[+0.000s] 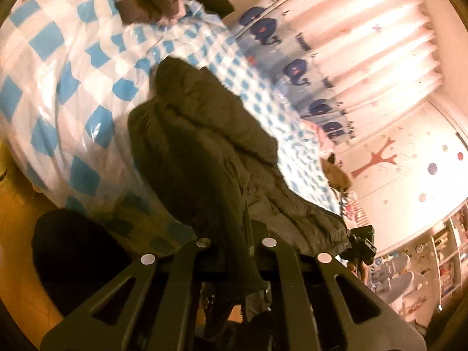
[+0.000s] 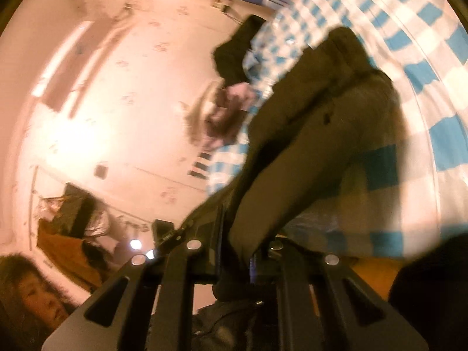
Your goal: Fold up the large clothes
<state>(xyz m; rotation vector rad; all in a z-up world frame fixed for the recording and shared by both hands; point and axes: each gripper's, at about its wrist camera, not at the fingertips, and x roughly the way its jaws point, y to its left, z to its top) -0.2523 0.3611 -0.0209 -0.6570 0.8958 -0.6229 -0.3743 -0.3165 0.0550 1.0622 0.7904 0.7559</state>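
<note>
The big, dark, puffy coat point(image 1: 204, 152) lies on the bed's blue-and-white checked cover point(image 1: 58, 67). The left gripper point(image 1: 244, 234) and the right gripper point(image 2: 234, 251) each pinch its near edge, probably to fold it over.

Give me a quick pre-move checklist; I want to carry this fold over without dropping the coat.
1. Left claw shut on the dark coat: ok.
2. Right claw shut on the coat: ok.
3. Coat's far end resting on the checked quilt: ok.
4. Coat flat and smooth: not ok, bunched in ridges.
5. Landing spot free: not ok, other clothes lie at the quilt's far end.
6. Sleeves tucked in: cannot tell.
</note>
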